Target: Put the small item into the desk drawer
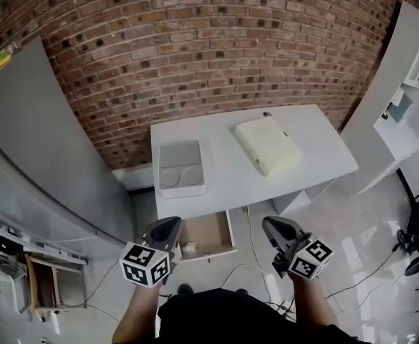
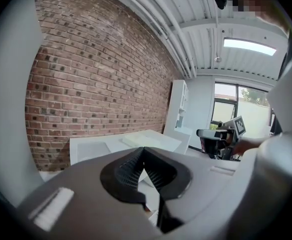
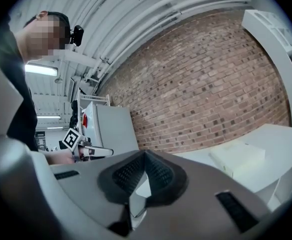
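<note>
The white desk (image 1: 227, 181) stands against the brick wall, and its drawer (image 1: 213, 233) hangs open under the front edge. A small pale item (image 1: 190, 247) lies in the drawer's near left corner. My left gripper (image 1: 167, 226) hovers just left of the drawer and above it, its jaws shut with nothing between them. My right gripper (image 1: 272, 225) is raised to the right of the drawer, also shut and empty. In the left gripper view the fingertips (image 2: 144, 150) meet, as they do in the right gripper view (image 3: 146, 154).
A grey lidded box (image 1: 180, 167) and a cream flat box (image 1: 268, 144) sit on the desk. A tall grey cabinet (image 1: 37, 142) stands at the left and a white shelf unit (image 1: 410, 84) at the right. Cables (image 1: 256, 267) run across the floor near my feet.
</note>
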Demonstrator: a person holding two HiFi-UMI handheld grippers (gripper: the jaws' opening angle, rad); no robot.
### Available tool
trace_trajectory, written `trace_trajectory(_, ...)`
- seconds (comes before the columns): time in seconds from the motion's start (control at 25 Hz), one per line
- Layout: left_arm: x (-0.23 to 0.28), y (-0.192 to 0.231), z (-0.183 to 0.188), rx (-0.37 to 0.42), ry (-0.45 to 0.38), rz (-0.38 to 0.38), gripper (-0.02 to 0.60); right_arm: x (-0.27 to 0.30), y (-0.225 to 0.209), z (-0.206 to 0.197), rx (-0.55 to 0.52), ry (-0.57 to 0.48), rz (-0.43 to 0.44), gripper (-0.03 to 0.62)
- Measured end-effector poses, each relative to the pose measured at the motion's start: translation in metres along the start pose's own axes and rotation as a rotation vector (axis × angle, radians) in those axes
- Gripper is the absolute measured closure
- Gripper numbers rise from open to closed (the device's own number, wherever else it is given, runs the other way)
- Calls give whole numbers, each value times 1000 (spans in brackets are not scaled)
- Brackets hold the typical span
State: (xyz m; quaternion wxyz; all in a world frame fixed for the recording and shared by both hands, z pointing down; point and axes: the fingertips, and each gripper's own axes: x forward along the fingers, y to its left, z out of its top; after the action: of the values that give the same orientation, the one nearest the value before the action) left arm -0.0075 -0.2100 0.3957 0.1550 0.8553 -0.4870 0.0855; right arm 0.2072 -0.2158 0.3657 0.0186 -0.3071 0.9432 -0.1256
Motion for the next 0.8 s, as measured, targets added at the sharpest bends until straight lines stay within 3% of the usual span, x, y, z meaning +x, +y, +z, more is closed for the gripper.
trace_trajectory(0.28, 0, -24, 21, 69, -36, -2, 571, -15, 11, 14, -49, -33, 15, 580)
trace_trajectory(0.8, -4, -12, 21, 68, -34, 20, 571, -19, 17, 17, -54, -53, 1, 582)
